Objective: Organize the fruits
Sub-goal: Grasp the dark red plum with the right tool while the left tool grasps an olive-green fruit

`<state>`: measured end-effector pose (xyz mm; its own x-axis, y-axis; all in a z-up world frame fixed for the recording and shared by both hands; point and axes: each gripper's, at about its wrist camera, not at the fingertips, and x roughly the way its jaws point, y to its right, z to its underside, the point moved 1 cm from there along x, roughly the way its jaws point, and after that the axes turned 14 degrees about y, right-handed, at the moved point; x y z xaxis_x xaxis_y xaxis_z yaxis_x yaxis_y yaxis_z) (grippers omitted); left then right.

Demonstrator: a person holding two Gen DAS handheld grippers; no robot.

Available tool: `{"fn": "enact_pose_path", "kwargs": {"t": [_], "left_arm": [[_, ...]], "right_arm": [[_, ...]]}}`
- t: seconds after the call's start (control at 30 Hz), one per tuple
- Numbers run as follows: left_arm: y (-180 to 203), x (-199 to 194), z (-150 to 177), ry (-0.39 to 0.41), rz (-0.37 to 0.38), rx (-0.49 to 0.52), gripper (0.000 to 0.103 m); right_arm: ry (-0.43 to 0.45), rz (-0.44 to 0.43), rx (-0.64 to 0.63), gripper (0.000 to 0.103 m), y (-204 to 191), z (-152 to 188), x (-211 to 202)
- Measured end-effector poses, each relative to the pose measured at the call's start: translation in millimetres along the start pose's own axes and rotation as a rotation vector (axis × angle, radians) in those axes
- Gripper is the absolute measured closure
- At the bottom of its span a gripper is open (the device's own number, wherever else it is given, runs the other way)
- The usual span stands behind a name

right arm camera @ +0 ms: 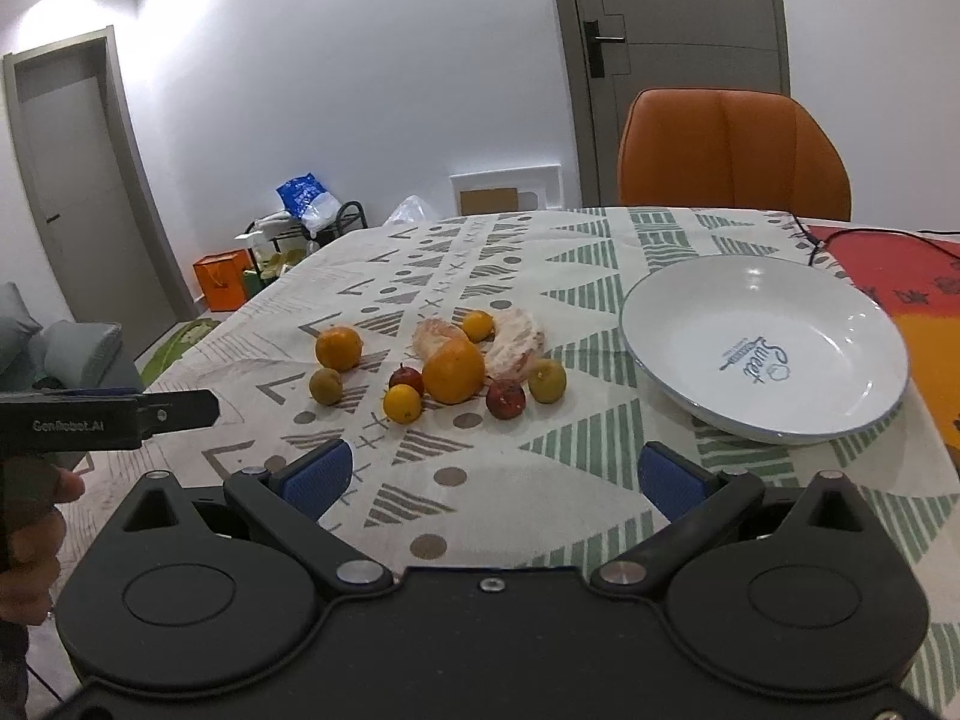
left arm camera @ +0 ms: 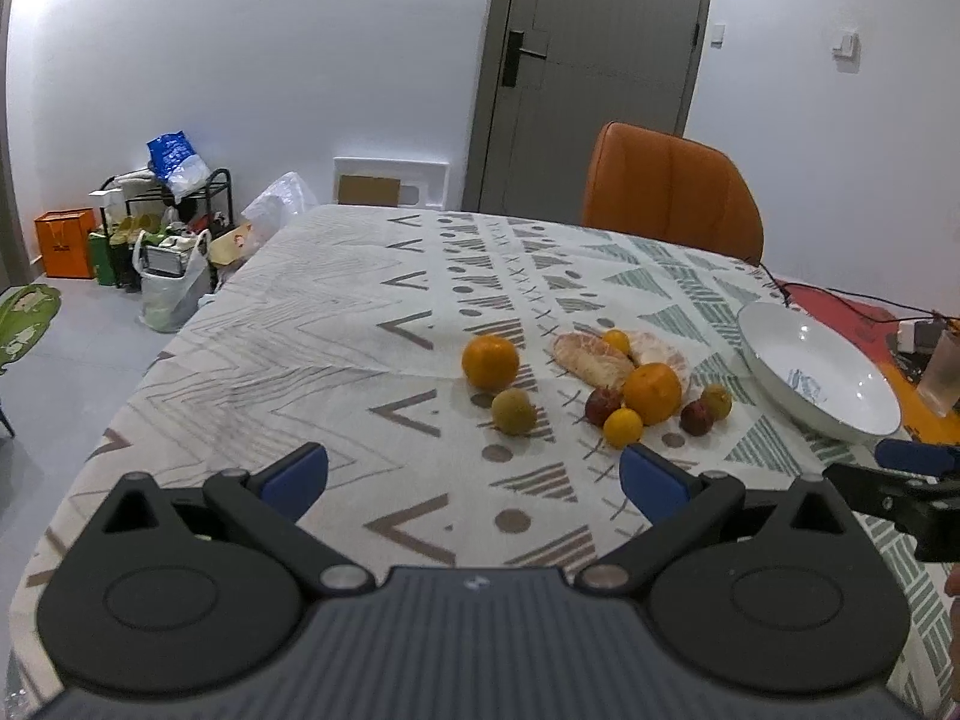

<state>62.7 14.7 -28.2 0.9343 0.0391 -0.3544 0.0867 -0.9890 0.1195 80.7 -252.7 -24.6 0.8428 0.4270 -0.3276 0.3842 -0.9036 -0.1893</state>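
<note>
Several fruits lie loose on the patterned tablecloth (left arm camera: 336,312): a big orange (left arm camera: 652,392) (right arm camera: 453,370), a second orange (left arm camera: 490,361) (right arm camera: 338,348), peeled pomelo pieces (left arm camera: 591,357) (right arm camera: 515,341), small yellow, red and greenish fruits around them. An empty white plate (left arm camera: 816,372) (right arm camera: 762,348) stands to their right. My left gripper (left arm camera: 474,474) is open and empty, short of the fruits. My right gripper (right arm camera: 491,477) is open and empty, short of the fruits and the plate; it also shows at the right edge of the left wrist view (left arm camera: 912,468).
An orange chair (left arm camera: 672,192) (right arm camera: 732,156) stands at the table's far side. A black cable (right arm camera: 840,237) and a red-orange mat (right arm camera: 918,294) lie at the far right. A glass (left arm camera: 945,378) stands right of the plate. Bags and a rack (left arm camera: 162,228) are on the floor at left.
</note>
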Motion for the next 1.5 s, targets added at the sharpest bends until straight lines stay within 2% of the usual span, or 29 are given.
{"fn": "enact_pose_path", "kwargs": {"t": [0.3, 0.37, 0.43, 0.6, 0.67, 0.77, 1.1, 1.23, 1.27, 1.3, 1.37, 1.5], "left_arm": [[5, 19, 0, 0.022, 0.002, 0.009, 0.006], [5, 25, 1, 0.016, 0.004, 0.003, 0.008], [5, 31, 2, 0.012, 0.005, -0.003, 0.012], [6, 46, 3, 0.009, 0.004, -0.010, 0.020], [6, 52, 3, 0.004, 0.006, -0.010, 0.026], [6, 62, 3, -0.007, 0.015, -0.016, 0.034], [5, 99, 9, -0.077, 0.043, -0.035, 0.055], [3, 107, 13, -0.087, 0.053, -0.044, 0.059], [3, 107, 14, -0.086, 0.056, -0.039, 0.061], [3, 108, 13, -0.085, 0.061, -0.035, 0.068], [2, 109, 13, -0.093, 0.077, -0.031, 0.079], [3, 107, 9, -0.096, 0.082, -0.008, 0.079]], "right_arm": [[0.019, -0.019, 0.026, 0.001, 7, -2, 19], [0.012, -0.022, 0.034, 0.016, 10, -1, 26], [-0.001, -0.021, 0.036, 0.024, 12, 0, 34], [-0.012, -0.019, 0.037, 0.035, 13, 3, 48], [-0.018, -0.013, 0.036, 0.047, 14, 4, 54], [-0.038, -0.019, 0.047, 0.057, 17, 5, 64], [-0.097, -0.019, 0.044, 0.062, 17, 4, 96], [-0.126, -0.018, 0.030, 0.062, 11, 8, 108], [-0.119, -0.013, 0.017, 0.062, 8, 10, 109], [-0.116, -0.007, 0.001, 0.063, 5, 10, 110], [-0.114, 0.002, -0.017, 0.080, 2, 11, 112], [-0.098, -0.007, 0.001, 0.082, 0, 8, 109]]}}
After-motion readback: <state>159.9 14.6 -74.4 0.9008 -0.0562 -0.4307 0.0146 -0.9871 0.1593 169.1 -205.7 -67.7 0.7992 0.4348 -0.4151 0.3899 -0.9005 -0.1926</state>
